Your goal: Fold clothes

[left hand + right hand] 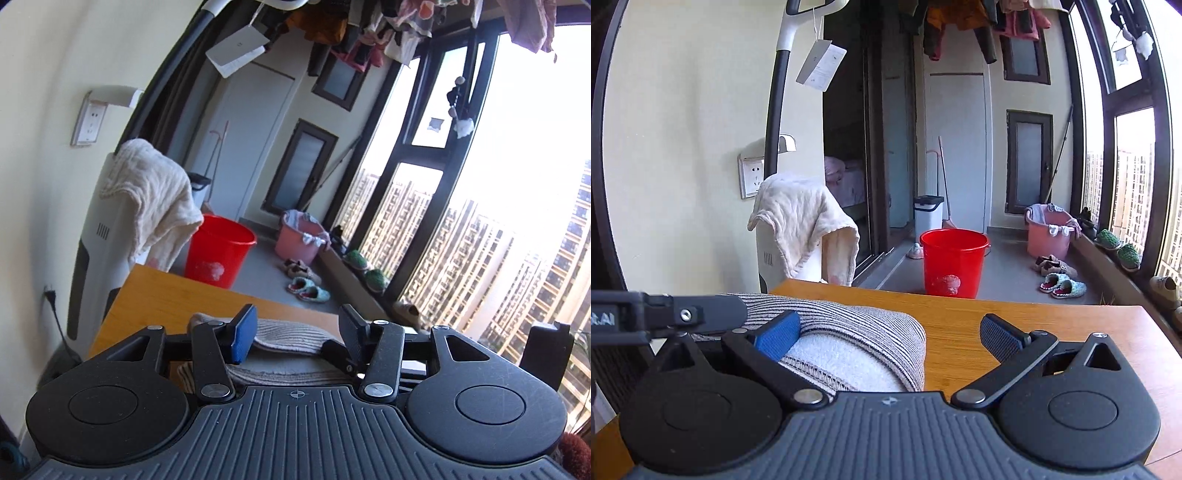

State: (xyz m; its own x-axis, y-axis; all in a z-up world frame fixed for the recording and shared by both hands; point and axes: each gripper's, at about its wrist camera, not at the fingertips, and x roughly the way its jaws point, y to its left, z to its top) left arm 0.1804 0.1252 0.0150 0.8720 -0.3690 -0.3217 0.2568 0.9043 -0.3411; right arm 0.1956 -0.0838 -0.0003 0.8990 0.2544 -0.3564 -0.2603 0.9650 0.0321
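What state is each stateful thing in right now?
left gripper: open, above the garment.
right gripper: open wide, garment between its fingers, not pinched.
striped garment: folded over, lying on the wooden table.
red bucket: upright on the floor.
cream towel: draped over a white appliance.

A red bucket (955,262) stands on the floor beyond the wooden desk (1034,332). A pink basket (1049,238) sits near the window, with slippers (1063,287) just in front. A cream towel (803,221) drapes over a white appliance (96,236).
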